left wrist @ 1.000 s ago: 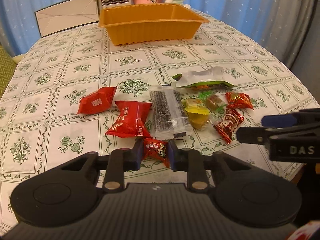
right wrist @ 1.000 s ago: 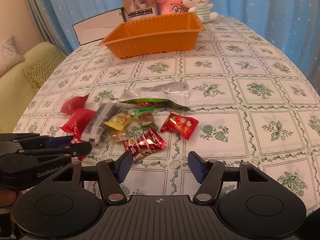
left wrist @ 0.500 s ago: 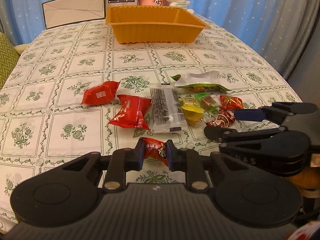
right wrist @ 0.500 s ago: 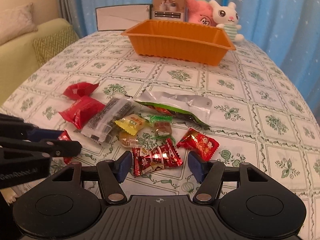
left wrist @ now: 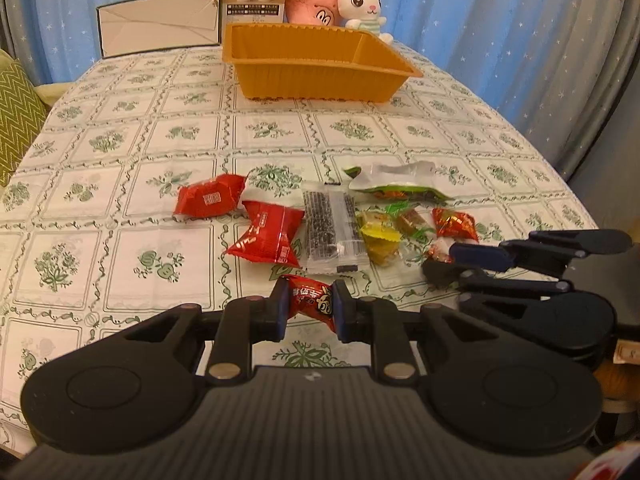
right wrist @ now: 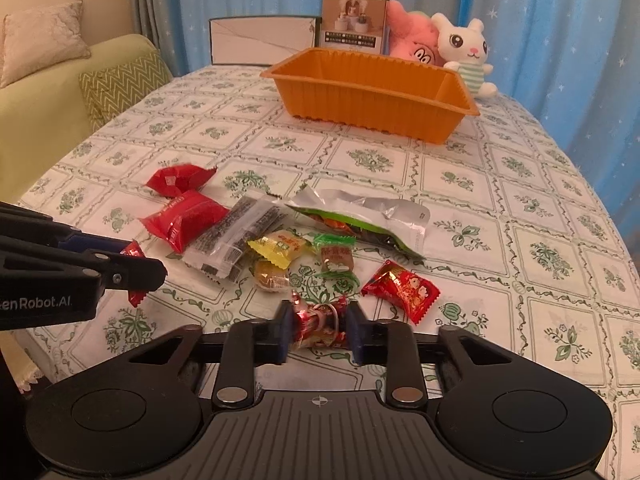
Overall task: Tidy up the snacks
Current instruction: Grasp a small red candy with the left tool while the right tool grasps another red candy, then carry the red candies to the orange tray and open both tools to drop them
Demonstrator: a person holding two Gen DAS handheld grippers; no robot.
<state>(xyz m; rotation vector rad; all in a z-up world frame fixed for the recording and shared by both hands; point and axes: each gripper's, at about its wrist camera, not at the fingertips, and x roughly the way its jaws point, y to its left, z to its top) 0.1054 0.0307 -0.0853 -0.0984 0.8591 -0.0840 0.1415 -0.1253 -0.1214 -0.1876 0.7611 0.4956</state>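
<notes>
The left gripper (left wrist: pixel 308 309) is squeezing a small red candy in a shiny wrapper (left wrist: pixel 311 303). The right gripper (right wrist: pixel 320 330) has just snapped closed on a red and silver twisted foil candy (right wrist: pixel 320 325). The other snacks lie in a bunch on the green flowery tablecloth (right wrist: pixel 460 184), and the orange plastic tray (right wrist: pixel 372 94) sits far behind them.

The left gripper (left wrist: pixel 308 307) points downward at a slant, its two blue-padded fingers (left wrist: pixel 280 305) pressed against a red candy (left wrist: pixel 312 305) pinched between them. The right gripper (right wrist: pixel 320 326), slanting down likewise, has just closed its jaws; its pads now squeeze a shiny red sweet (right wrist: pixel 320 322). Both grippers sit side by side, close together
</notes>
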